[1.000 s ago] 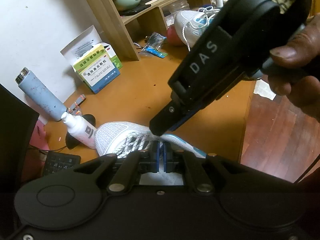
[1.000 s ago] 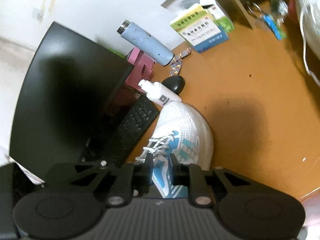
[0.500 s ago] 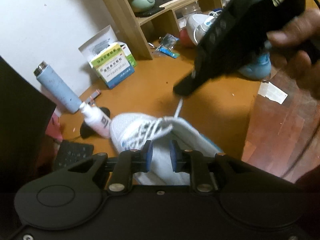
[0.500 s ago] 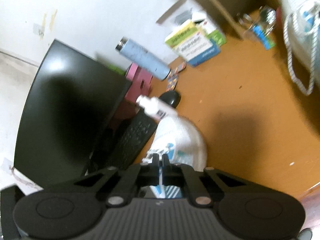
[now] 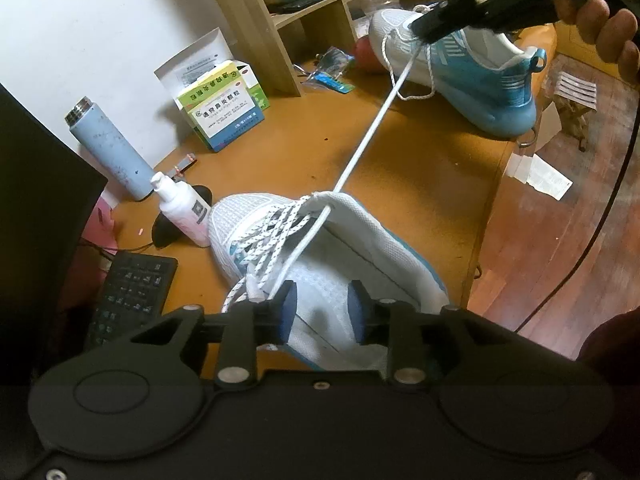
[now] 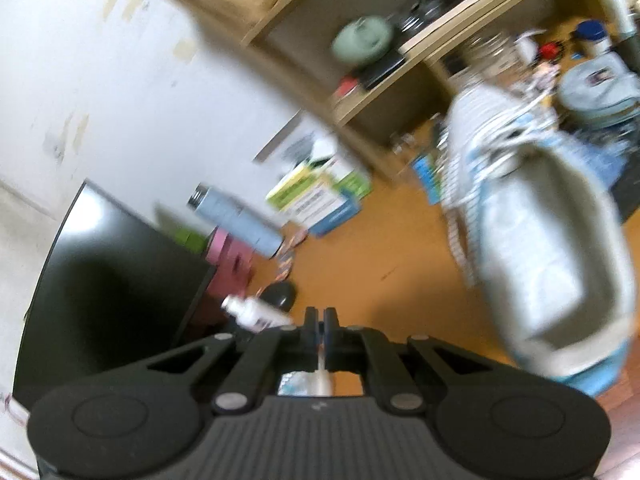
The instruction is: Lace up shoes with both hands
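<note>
White cord lace [image 5: 362,148] is pinched taut in the pressed-together right gripper [image 5: 420,30], stretched from the white-and-blue mesh sneaker [image 5: 320,264] just beyond the left gripper [image 5: 322,312], whose jaws are opening with nothing gripped between its fingers

Left claw [image 5: 322,312]: matte black housing, two round caps, silver screws, blue pads; right claw [image 6: 320,326] identical, ribbed grey body

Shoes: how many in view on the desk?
2. Near shoe lies right ahead of the left hand-held gripper, by the white bottle. Far shoe sits at the desk's back edge by the shelf. None seem hidden.
</note>
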A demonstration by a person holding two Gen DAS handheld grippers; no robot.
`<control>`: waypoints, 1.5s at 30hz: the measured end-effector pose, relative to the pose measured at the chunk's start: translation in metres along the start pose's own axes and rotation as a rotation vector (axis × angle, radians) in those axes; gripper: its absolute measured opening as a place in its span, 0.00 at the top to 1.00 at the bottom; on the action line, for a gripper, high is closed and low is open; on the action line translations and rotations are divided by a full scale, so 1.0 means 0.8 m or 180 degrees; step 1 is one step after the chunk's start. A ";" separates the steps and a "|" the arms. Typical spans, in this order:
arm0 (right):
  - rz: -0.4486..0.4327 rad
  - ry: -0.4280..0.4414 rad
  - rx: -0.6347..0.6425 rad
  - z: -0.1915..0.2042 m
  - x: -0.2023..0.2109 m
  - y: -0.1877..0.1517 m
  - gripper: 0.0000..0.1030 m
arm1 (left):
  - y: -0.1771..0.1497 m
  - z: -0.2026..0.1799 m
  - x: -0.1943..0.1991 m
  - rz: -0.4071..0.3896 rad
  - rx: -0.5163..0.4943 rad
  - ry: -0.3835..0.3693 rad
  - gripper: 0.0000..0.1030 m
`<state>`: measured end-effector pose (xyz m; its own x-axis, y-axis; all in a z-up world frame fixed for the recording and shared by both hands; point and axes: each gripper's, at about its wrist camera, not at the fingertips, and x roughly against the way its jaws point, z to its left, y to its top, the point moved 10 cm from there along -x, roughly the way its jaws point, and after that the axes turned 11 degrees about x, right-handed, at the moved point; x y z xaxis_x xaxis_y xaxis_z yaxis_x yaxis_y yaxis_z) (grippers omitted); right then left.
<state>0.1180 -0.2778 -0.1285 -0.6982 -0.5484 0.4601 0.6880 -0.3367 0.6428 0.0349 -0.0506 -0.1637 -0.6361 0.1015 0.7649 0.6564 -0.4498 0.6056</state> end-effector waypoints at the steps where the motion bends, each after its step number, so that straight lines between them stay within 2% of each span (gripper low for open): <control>1: -0.0038 -0.0036 -0.0016 -0.005 0.005 0.003 0.98 | 0.000 0.000 0.000 0.0003 0.0005 -0.0006 0.74; 11: -0.0383 -0.0378 -0.0176 -0.054 0.053 0.027 0.98 | -0.002 0.002 0.003 0.0021 0.0036 0.0009 0.73; 16: -0.0513 -0.0564 -0.0222 -0.077 0.078 0.036 0.98 | -0.003 0.005 0.004 0.0015 0.0060 0.0017 0.69; 20: -0.0539 -0.0657 -0.0195 -0.080 0.084 0.035 0.98 | -0.003 0.004 0.007 0.0005 0.0077 0.0005 0.65; 22: -0.0426 -0.0601 -0.0136 -0.073 0.078 0.029 0.97 | -0.003 0.005 0.010 0.0010 0.0145 -0.0018 0.63; 23: -0.0352 -0.0569 -0.0067 -0.066 0.073 0.027 0.93 | -0.001 0.007 0.013 -0.0002 0.0210 -0.0030 0.62; 25: -0.0228 -0.0549 0.0231 -0.040 0.065 0.022 0.85 | 0.003 0.013 0.021 -0.0027 0.0340 -0.0056 0.51; 27: -0.0083 -0.0504 0.0634 0.000 0.053 0.012 0.45 | 0.008 0.021 0.030 -0.0103 0.0491 -0.0044 0.44; 28: -0.0028 -0.0463 0.0795 0.019 0.047 0.006 0.41 | 0.011 0.025 0.035 -0.0139 0.0566 -0.0034 0.40; 29: 0.0003 -0.0433 0.0869 0.030 0.043 0.001 0.39 | 0.014 0.029 0.040 -0.0175 0.0641 -0.0025 0.38; 31: 0.0145 -0.0314 0.1041 0.060 0.027 -0.014 0.36 | 0.020 0.040 0.048 -0.0224 0.0834 0.0000 0.23; 32: 0.0213 -0.0270 0.1093 0.073 0.019 -0.023 0.32 | 0.022 0.047 0.051 -0.0202 0.1000 -0.0021 0.20; 34: 0.0362 -0.0184 0.1197 0.098 0.003 -0.040 0.22 | 0.022 0.050 0.051 -0.0142 0.1102 -0.0020 0.08; 36: 0.0502 -0.0169 0.1323 0.121 -0.011 -0.057 0.16 | 0.022 0.054 0.050 -0.0077 0.1241 0.0000 0.06; 40: 0.0622 -0.0224 0.1644 0.157 -0.023 -0.071 0.07 | 0.030 0.072 0.061 -0.0240 0.1675 0.0261 0.05; 41: 0.0631 -0.0254 0.1699 0.161 -0.024 -0.072 0.03 | 0.030 0.073 0.061 -0.0246 0.1692 0.0282 0.05; 45: 0.0654 -0.0374 0.1928 0.178 -0.024 -0.071 0.01 | 0.031 0.076 0.066 -0.0248 0.1726 0.0514 0.05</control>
<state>0.0639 -0.1388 -0.0866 -0.6050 -0.4567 0.6523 0.6006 0.2761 0.7504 0.0421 -0.0022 -0.0950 -0.7168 -0.0398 0.6961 0.6923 0.0775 0.7174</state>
